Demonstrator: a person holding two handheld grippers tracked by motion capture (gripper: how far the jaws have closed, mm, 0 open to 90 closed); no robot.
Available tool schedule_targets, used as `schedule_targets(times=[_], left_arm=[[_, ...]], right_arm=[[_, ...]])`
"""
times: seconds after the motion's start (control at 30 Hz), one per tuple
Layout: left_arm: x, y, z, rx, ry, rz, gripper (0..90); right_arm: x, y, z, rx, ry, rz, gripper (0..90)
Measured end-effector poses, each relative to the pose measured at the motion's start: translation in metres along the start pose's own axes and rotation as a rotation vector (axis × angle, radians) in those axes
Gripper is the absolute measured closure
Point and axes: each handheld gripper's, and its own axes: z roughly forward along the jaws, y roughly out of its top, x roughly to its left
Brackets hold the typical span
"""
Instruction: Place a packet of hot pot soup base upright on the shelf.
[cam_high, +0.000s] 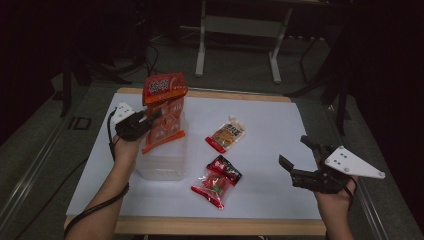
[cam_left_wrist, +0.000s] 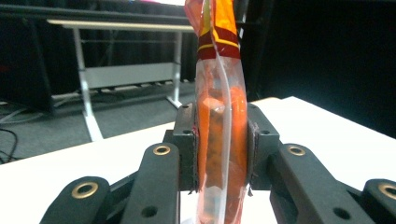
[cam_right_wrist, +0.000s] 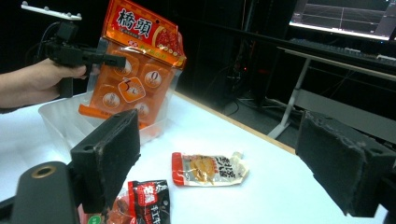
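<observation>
Left claw (cam_high: 150, 119) is clamped on the orange snack bag (cam_high: 165, 112) above the clear bin (cam_high: 162, 162); the tall bag could flop over the rim. Right claw (cam_high: 300, 155) is wide open, empty.

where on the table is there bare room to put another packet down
Bare white table lies right of the beige pouch, toward the open right gripper, and along the near edge left of the red packets. It is crowded at the clear bin, where the left gripper holds the orange bag over it.
</observation>
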Motion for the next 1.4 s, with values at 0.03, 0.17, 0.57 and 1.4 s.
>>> schedule_targets(times=[0.03,0.17,0.57,1.4], left_arm=[[0.0,-0.001,0.001,0.008,0.0,0.016,71.3],[0.003,-0.007,-0.002,-0.007,-0.015,0.01,71.2],[0.016,-0.028,-0.017,-0.023,0.045,-0.085,70.7],[0.012,-0.014,-0.037,0.019,0.021,-0.076,10.0]], right_arm=[[0.0,0.0,0.0,0.001,0.0,0.0,13.8],[-0.001,0.0,-0.001,0.009,-0.001,-0.001,13.8],[-0.001,-0.008,0.004,0.034,0.011,0.009,13.8],[0.004,-0.011,0.012,0.039,0.033,0.0,13.8]])
